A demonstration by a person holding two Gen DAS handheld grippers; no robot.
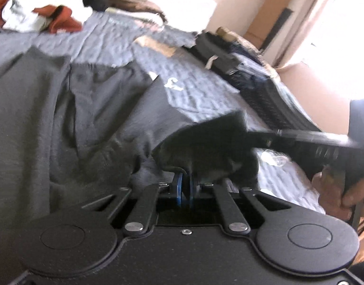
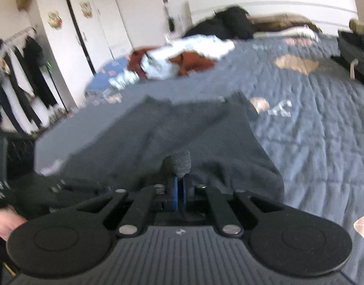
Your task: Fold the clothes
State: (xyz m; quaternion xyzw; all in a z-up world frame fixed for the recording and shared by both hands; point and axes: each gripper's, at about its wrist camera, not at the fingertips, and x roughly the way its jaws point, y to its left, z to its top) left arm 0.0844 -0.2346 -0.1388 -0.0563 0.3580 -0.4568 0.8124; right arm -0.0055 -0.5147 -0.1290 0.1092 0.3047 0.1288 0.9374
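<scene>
Left wrist view: nearest the lens, the left gripper [image 1: 185, 186] has its blue-padded fingers [image 1: 179, 187] clenched on a bunched edge of the dark grey garment [image 1: 87, 109], whose cloth rises in a dark fold just beyond the tips. To the right, the right gripper [image 1: 312, 142] shows as a blurred black bar reaching in toward the same fold, with the person's right hand [image 1: 336, 187] on its handle at the near right edge. The garment spreads left and far over the quilted grey-blue bedspread [image 1: 205, 95]. Farther right along the bed edge lies a stack of dark folded clothes [image 1: 229, 54]. At the far left sits a loose heap of rust, white and black laundry [image 1: 46, 11], and a cardboard sheet [image 1: 269, 11] leans on the far wall.

In the right wrist view, the right gripper [image 2: 180, 190] has its fingers [image 2: 173, 190] pressed together on a small tuft of the garment [image 2: 182, 130] that pokes up past the tips; the rest slopes away across the bedspread [image 2: 324, 130]. At the near left the left gripper [image 2: 70, 185] is a dark blur. Beyond the garment lies the laundry heap [image 2: 182, 57], and at the far left stand a white wardrobe [image 2: 82, 28] and hanging dark clothes [image 2: 23, 71].
</scene>
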